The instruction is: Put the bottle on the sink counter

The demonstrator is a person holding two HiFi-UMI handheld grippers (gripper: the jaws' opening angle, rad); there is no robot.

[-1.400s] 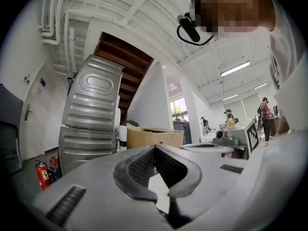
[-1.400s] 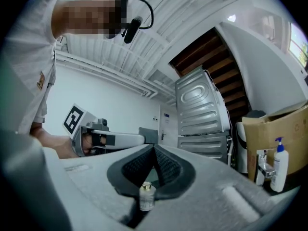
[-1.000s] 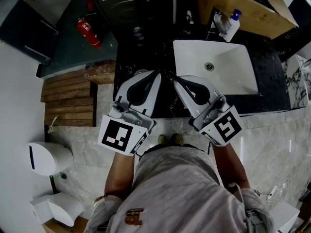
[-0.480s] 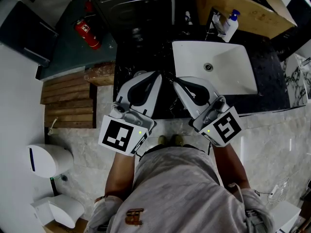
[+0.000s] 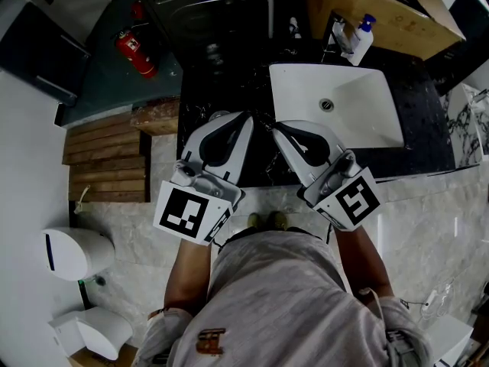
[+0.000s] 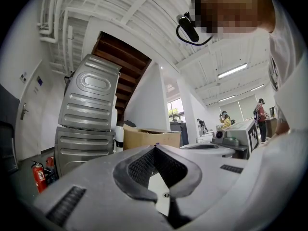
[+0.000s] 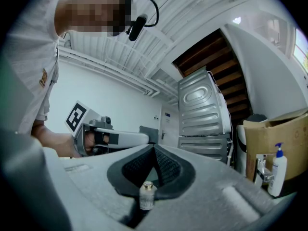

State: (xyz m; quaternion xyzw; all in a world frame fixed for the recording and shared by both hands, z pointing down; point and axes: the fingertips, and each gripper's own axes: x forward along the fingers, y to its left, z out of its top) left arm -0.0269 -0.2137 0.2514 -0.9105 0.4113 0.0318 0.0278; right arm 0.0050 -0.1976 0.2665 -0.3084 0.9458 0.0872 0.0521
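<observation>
In the right gripper view a small bottle [image 7: 147,196] with a metal cap stands upright in the slot between the jaws, close to the camera. My right gripper [image 7: 155,148] is shut on it, its tips touching. In the head view the right gripper [image 5: 273,126] hangs over the front of the black sink counter [image 5: 221,90], just left of the white sink [image 5: 359,121]; the bottle is hidden there. Beside it on the left, my left gripper [image 5: 250,117] is shut with nothing in it. Its closed jaws [image 6: 155,147] show only the sink through the gap.
A pump soap bottle [image 5: 361,40] stands behind the sink by the tap, next to a cardboard box [image 5: 382,10]. A washing machine [image 5: 206,6] and a red fire extinguisher [image 5: 137,50] stand further back. Wooden slats [image 5: 107,155] lie on the floor at the left.
</observation>
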